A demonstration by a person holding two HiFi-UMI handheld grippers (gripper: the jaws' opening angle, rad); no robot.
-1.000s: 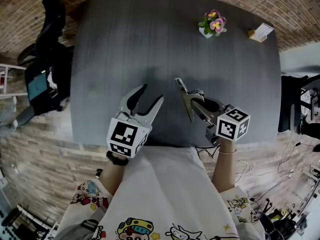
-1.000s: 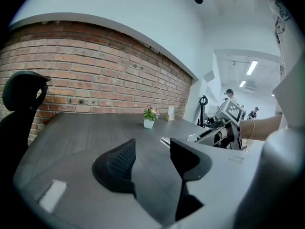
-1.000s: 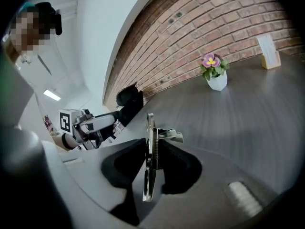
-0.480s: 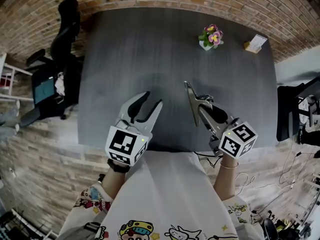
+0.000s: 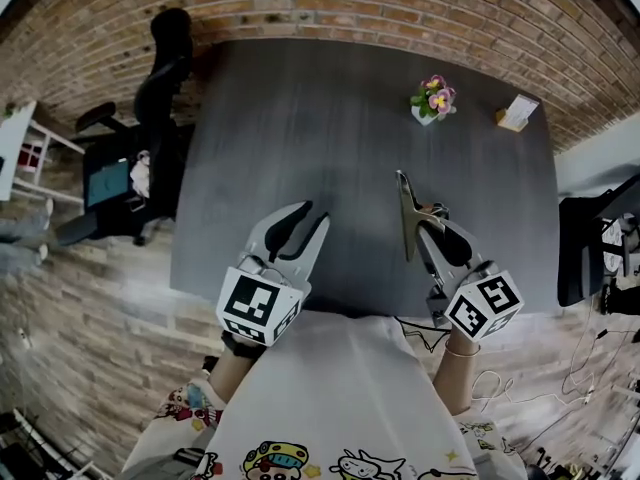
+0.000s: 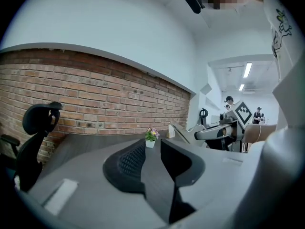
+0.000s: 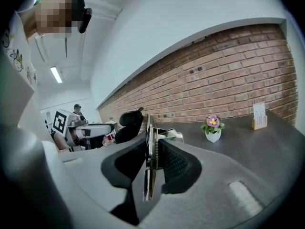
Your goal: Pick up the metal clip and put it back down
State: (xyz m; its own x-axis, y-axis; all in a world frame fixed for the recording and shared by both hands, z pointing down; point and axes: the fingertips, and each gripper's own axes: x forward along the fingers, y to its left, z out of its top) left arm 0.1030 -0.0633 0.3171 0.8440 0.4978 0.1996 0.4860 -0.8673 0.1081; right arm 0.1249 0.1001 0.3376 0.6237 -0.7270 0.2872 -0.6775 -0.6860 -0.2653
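The metal clip (image 5: 405, 206) is a long silver spring clamp, held edge-up above the dark grey table (image 5: 300, 108). My right gripper (image 5: 428, 226) is shut on it, and its far end sticks out past the fingertips. In the right gripper view the clip (image 7: 149, 151) stands upright between the black pads (image 7: 176, 163). My left gripper (image 5: 313, 215) hovers to the clip's left, apart from it. Its jaws have just been closing, but a narrow gap remains and nothing is between them (image 6: 153, 149). From the left gripper view, the clip (image 6: 179, 133) shows off to the right.
A small white pot of pink flowers (image 5: 432, 99) and a card holder (image 5: 517, 114) stand at the table's far right. A black office chair (image 5: 150, 158) sits at the table's left side. A brick wall (image 5: 400, 8) runs behind the table.
The left jaws have narrowed, still with nothing between them. Both grippers have lifted over the table, and the clip has turned more upright in the right gripper.
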